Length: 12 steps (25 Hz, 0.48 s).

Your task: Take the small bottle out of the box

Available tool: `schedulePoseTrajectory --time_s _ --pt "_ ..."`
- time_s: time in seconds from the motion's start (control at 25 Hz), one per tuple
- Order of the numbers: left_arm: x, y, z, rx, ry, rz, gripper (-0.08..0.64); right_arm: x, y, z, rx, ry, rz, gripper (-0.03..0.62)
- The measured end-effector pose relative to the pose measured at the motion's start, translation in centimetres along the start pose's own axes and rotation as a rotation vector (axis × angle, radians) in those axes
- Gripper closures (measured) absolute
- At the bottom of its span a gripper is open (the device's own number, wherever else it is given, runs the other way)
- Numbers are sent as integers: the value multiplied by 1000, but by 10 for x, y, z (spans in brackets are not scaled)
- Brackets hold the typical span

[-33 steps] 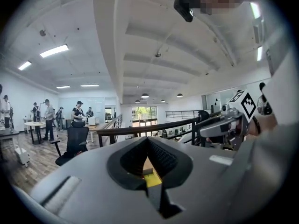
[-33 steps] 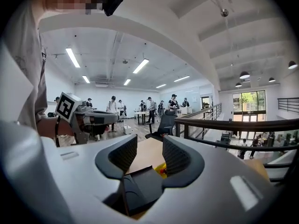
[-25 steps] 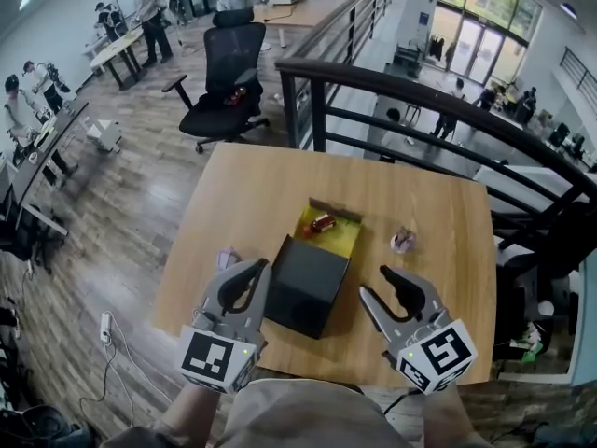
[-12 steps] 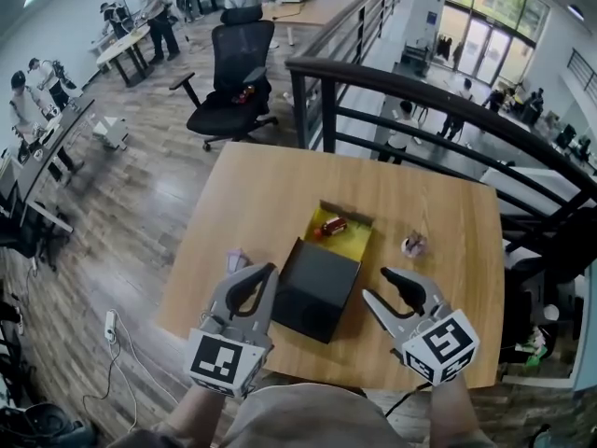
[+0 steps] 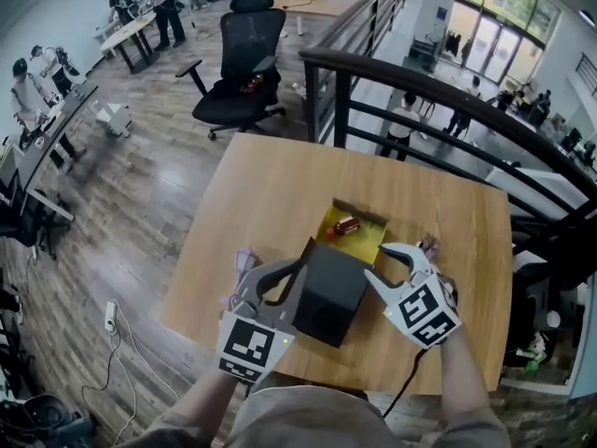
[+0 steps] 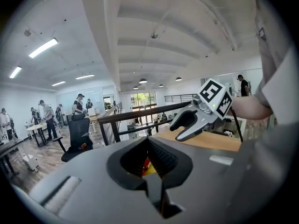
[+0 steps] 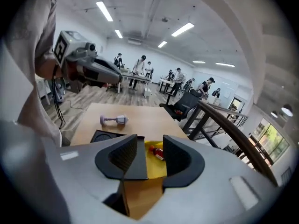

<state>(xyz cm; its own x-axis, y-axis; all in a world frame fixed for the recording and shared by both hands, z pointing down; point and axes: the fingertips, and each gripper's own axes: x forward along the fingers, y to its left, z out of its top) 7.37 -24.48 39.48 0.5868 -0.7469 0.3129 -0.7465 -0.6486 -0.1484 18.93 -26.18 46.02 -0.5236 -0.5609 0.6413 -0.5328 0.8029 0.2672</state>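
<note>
Right gripper (image 5: pixel 408 251) is hovering, jaws apart, at the box's (image 5: pixel 328 295) right edge, small bottle (image 5: pixel 347 224) lying inside; left gripper (image 5: pixel 295 272) is resting closed at its left

Open-plan office-lab on a mezzanine: office chair (image 5: pixel 244 63), long desks (image 5: pixel 131 28) with people working, black railing (image 5: pixel 448 91) over a lower floor.

Wooden table (image 5: pixel 270 194), black railing (image 5: pixel 438 87) behind, plank floor (image 5: pixel 140 203), black office chair (image 5: pixel 244 59), desks (image 5: pixel 126 35) with people at far left, bright glazed doors (image 5: pixel 485 40), white ceiling (image 6: pixel 187 36) with strip lights (image 7: pixel 105 10)
</note>
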Motion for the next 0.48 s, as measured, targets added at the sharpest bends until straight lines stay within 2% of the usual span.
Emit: schedulePoseTrajectory --time_s 0.16,0.48 --pt "17 12 -19 -13 40 -10 558 45 -10 -8 -23 62 13 438" --pt "52 38 -52 -62 97 -20 558 136 -32 -42 -52 200 132 436"
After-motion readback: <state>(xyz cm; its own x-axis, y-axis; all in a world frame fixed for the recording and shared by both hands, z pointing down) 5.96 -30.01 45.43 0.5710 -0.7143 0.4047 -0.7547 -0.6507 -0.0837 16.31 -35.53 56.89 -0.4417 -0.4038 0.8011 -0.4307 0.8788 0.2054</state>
